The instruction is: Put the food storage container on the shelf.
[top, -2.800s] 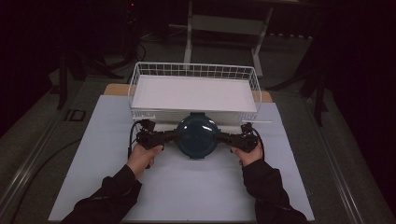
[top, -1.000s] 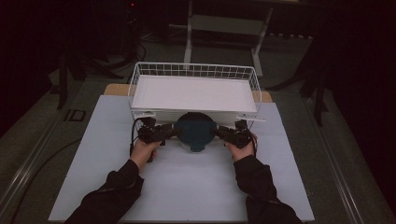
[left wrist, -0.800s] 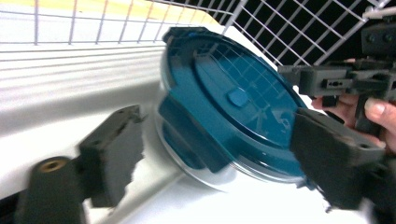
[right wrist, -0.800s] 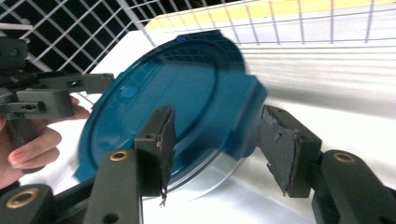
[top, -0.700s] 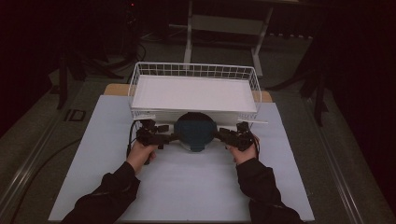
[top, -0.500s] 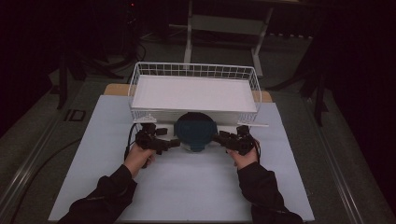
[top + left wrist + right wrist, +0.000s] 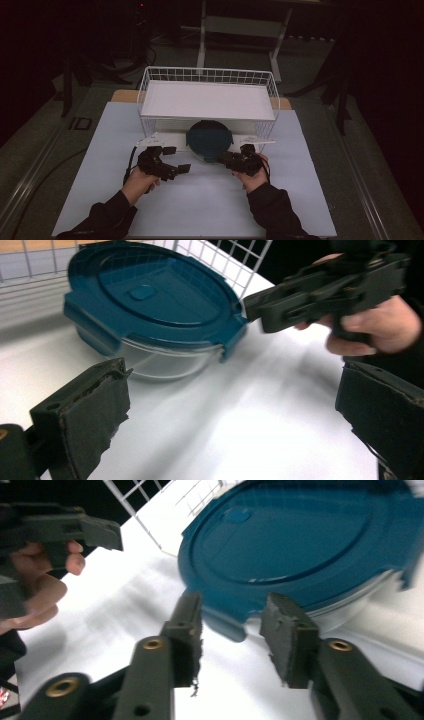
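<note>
White tabletop (image 7: pixel 200 200) amid a dark room

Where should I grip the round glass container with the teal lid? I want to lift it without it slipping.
Grip the round glass container with the teal lid by the lid's side tabs, coming level from its left and right. The tabs jut past the rim, while the glass bowl below curves away.

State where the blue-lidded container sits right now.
In the high view, the blue-lidded container sits mid-table, against the wire basket's near side, between both tongs.
</note>
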The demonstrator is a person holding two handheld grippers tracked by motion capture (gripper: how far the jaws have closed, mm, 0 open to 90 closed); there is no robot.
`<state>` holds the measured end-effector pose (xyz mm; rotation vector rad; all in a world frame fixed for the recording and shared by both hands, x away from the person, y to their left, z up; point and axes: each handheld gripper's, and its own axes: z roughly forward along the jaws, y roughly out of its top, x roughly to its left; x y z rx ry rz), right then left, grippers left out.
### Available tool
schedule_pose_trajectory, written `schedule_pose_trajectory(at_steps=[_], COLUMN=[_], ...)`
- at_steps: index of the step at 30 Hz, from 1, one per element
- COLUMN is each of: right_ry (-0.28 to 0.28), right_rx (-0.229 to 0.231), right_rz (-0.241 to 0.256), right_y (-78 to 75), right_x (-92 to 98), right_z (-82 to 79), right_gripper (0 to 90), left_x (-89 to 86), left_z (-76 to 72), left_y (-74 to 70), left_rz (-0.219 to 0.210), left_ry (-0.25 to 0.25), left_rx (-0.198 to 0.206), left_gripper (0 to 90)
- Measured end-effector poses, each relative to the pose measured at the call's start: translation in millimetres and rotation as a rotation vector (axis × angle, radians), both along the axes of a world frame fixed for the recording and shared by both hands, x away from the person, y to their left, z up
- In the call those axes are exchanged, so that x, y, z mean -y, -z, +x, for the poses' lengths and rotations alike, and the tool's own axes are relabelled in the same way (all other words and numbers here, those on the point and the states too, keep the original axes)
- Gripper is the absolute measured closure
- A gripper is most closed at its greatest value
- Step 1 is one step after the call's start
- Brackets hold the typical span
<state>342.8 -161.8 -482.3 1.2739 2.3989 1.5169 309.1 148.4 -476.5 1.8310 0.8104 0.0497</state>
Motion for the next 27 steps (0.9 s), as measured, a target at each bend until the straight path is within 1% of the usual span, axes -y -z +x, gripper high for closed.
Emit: schedule_pose_trajectory(at_steps=[1,3,5,7,8,11,12,14,15,17,18,19,21,23,25,27], right_ry=[0.002,-0.003,0.0,-0.012,-0.024,-0.057,-0.057,-0.06,-0.061,-0.053,-0.052,-0.051,-0.048,-0.034,-0.032,-0.025], right_rx=[0.011,0.015,0.02,0.026,0.017,0.011,0.011,0.006,-0.001,0.0,-0.002,-0.007,0.004,-0.001,0.008,0.008], right_rz=[-0.012,-0.027,-0.014,-0.019,-0.017,-0.024,-0.024,-0.038,-0.046,-0.062,-0.068,-0.063,-0.081,-0.069,-0.07,-0.065], right_y=[0.6,1.5,1.2,0.4,0.5,1.4,1.4,3.1,4.5,7.3,8.2,9.4,10.3,10.9,11.1,11.4], right_x=[-2.2,-4.6,-4.6,-5.9,-7.0,-13.6,-13.6,-17.3,-18.5,-19.4,-19.5,-19.6,-21.0,-20.6,-21.3,-22.2], right_z=[-1.4,-2.1,-3.6,-5.5,-6.3,-9.2,-9.2,-9.2,-8.3,-5.9,-4.9,-3.7,-2.3,0.4,2.9,7.0], right_gripper=[67.2,75.8,81.6,89.8,90.0,90.0,90.0,90.0,90.0,90.0,90.0,90.0,90.0,90.0,90.0,90.0], left_x=[-0.4,-1.4,-2.8,-4.6,-5.8,-8.9,-10.5,-12.2,-12.9,-14.4,-15.2,-15.9,-16.8,-17.1,-16.4,-15.6], left_z=[-3.8,-10.9,-17.6,-24.4,-27.6,-36.1,-39.8,-45.2,-47.4,-51.9,-54.5,-56.2,-59.0,-60.8,-62.2,-62.9], left_y=[0.0,0.2,1.0,2.2,3.0,5.4,6.8,8.9,9.5,10.4,10.9,11.6,13.5,15.8,18.2,19.4], left_rz=[0.005,0.019,0.02,0.018,0.018,0.017,0.014,0.023,0.035,0.038,0.049,0.053,0.065,0.067,0.075,0.072], left_ry=[-0.004,-0.006,-0.007,-0.007,-0.007,-0.008,-0.008,-0.008,-0.003,-0.006,-0.005,-0.008,-0.012,-0.011,-0.008,-0.007], left_rx=[0.012,0.03,0.033,0.032,0.034,0.033,0.031,0.03,0.028,0.033,0.034,0.036,0.044,0.045,0.05,0.053], left_gripper=[0.9,0.9,0.9,0.3,0.2,0.2,0.2,0.0,0.0,0.0,0.0,0.0,0.0,0.0,0.0,0.0])
